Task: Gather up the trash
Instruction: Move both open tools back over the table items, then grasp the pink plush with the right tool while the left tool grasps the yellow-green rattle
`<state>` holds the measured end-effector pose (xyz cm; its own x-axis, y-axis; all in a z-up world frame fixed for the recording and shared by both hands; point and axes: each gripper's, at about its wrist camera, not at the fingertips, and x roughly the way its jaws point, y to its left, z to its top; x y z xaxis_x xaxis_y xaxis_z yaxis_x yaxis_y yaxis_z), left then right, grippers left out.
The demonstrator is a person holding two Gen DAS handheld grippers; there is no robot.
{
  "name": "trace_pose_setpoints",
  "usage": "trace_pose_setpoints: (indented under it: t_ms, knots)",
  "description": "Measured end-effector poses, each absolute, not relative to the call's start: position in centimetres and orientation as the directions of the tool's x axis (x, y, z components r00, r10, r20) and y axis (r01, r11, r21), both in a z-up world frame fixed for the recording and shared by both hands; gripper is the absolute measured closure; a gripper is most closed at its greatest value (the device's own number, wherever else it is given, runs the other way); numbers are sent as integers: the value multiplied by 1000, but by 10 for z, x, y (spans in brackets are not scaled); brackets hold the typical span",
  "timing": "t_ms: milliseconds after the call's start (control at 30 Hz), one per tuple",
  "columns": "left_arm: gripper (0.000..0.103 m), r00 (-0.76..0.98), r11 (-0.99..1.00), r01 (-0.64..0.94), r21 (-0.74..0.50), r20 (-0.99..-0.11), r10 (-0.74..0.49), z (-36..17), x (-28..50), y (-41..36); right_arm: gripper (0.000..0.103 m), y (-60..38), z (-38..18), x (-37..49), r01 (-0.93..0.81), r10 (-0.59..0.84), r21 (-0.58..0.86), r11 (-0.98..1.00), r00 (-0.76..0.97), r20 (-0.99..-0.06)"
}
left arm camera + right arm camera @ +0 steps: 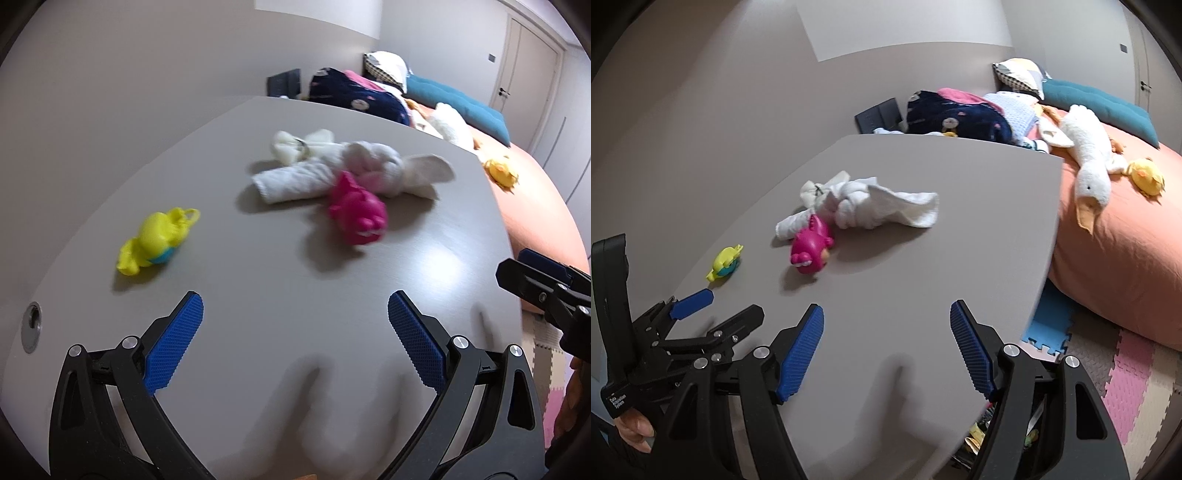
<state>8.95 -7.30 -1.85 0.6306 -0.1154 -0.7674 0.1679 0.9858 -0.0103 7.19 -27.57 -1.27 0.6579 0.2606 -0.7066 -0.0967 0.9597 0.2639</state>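
Tongs first: my left tongs (295, 310) stand wide apart with nothing between the blue pads (415, 338), held low over the near part of the grey table (280, 280). My right tongs (886, 325) are likewise spread wide and hold nothing; they sit just beside the left pair, over the table's near right edge.

Ahead of both, well clear of the pads, lie three items on the tabletop. A pink toy (356, 214) rests near the middle, touching the knotted white cloth (354, 171) behind it. A yellow toy (155, 240) with a blue patch lies apart to the left, nearer my left tongs than my right.

Which of these counts as trash I cannot tell.

Containers: below the table's right edge, behind my right tongs, some small coloured items (975, 435) show, but whether they sit in a bin I cannot tell.

Beyond the table stands a bed with an orange cover (1115, 251), carrying a white toy goose (1086, 158) and a yellow soft toy (1145, 175).
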Motion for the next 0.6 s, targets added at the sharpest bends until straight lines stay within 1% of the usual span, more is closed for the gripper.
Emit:
trace_pose_setpoints:
  t_ms: [233, 600]
  knots:
    - [6, 633, 994, 111, -21, -769, -87, -20, 104, -39, 31, -245, -14, 90, -141, 279, 247, 959, 637, -718]
    - [6, 625, 998, 58, -27, -778, -57, -26, 134, -5, 29, -203, -23, 123, -187, 300, 235, 954, 599, -743]
